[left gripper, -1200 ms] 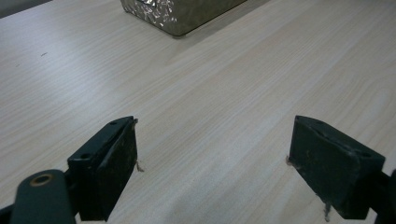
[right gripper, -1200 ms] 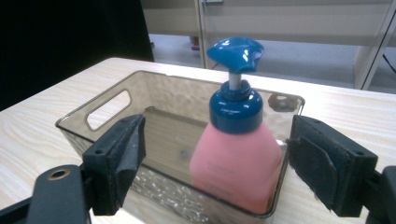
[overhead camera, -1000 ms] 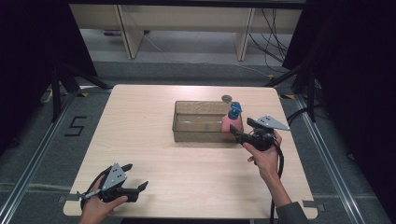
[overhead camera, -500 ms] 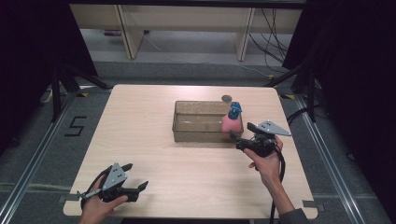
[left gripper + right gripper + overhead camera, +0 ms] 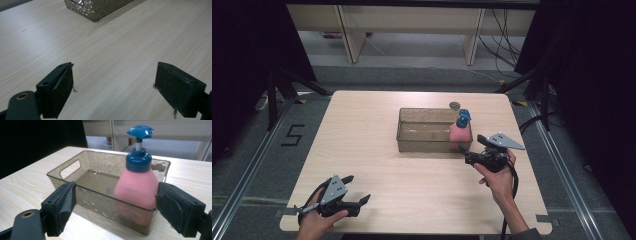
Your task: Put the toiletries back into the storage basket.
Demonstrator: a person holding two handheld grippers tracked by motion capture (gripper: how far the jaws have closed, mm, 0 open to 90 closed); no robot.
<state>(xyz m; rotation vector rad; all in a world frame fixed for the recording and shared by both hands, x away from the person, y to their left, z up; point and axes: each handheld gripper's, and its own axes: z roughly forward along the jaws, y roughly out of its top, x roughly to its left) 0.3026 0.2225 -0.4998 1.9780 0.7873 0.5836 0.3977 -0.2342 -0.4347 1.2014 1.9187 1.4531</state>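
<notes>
while i am watching from the high view, the pink soap bottle [image 5: 460, 132] with its blue pump is standing upright inside the clear plastic bin [image 5: 422, 145], tucked into the bin's near right corner and touching its walls. the bin is sitting on the tabletop [image 5: 377, 175], a little right of the tabletop's middle, and a small dark round thing [image 5: 454, 105] is lying just behind the bin's far rim; i cannot tell what it is. i am holding the right gripper [image 5: 463, 148] just outside the bin's near right corner, near the bottle but apart from it. in the right gripper view its fingers [image 5: 62, 205] are standing wide open, empty, framing the bin [image 5: 75, 182] and the bottle [image 5: 137, 183] through the clear wall. i am resting the left gripper [image 5: 357, 189] well away from the bin, near the tabletop's front left edge. in the left gripper view its fingers [image 5: 58, 87] are also spread open and gripping nothing, with bare wood between them and a corner of the bin [image 5: 97, 7] far ahead.
</notes>
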